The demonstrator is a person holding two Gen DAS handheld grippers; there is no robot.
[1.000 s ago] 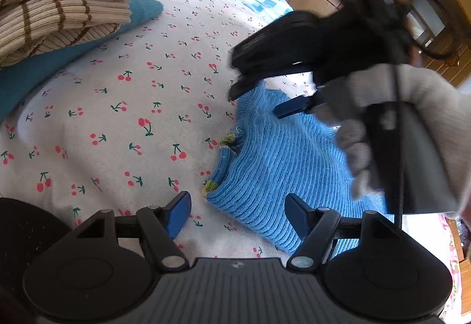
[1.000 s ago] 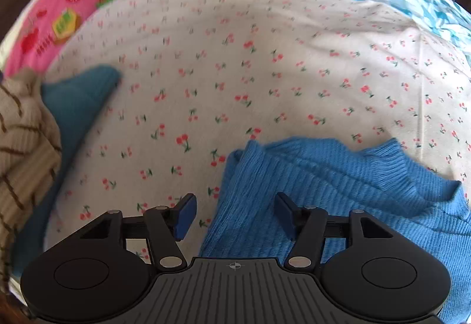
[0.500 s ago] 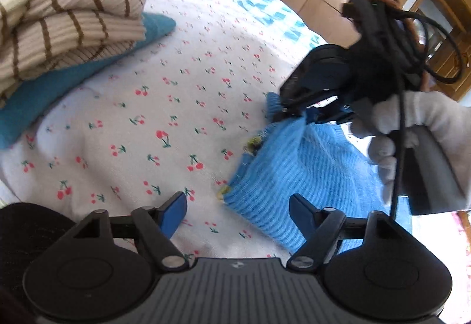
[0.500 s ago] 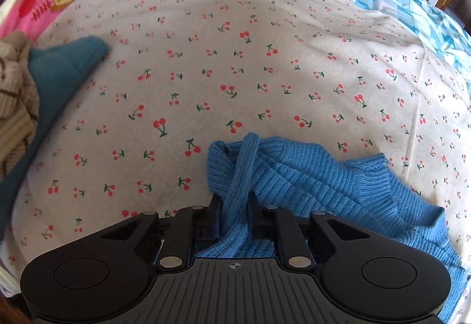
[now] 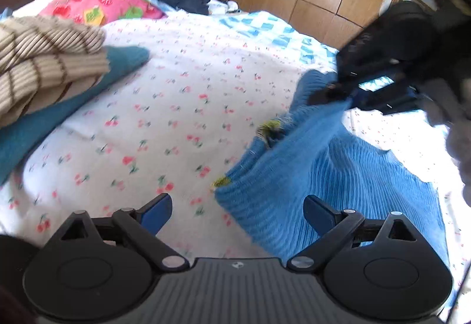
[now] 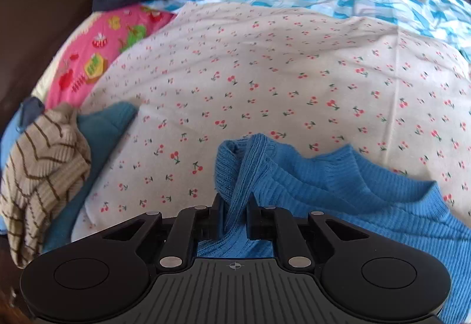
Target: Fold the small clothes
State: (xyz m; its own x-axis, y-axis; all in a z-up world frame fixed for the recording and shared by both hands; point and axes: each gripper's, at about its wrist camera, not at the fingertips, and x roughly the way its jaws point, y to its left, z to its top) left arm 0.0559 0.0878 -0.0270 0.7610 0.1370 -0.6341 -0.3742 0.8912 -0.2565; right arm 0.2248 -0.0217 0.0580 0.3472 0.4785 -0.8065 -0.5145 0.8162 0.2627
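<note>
On the cherry-print bedspread (image 6: 294, 73), near its front edge, the blue knit sweater (image 5: 338, 176) is clamped at a bunched fold by the right gripper (image 6: 234, 221); the left gripper (image 5: 237, 213), jaws apart and just opened wider, should be closed on the nearest hem corner so the fold is laid evenly.

Between your right gripper's (image 6: 234, 219) fingers the blue sweater's (image 6: 338, 191) pinched fold drops behind the gripper body, so its lower end is hidden from you. Beyond your left gripper's (image 5: 237, 210) right finger that right gripper is smeared by blur and cut by the frame edge. Left of the fingers, the striped beige garment (image 5: 44, 59) runs out of frame.
</note>
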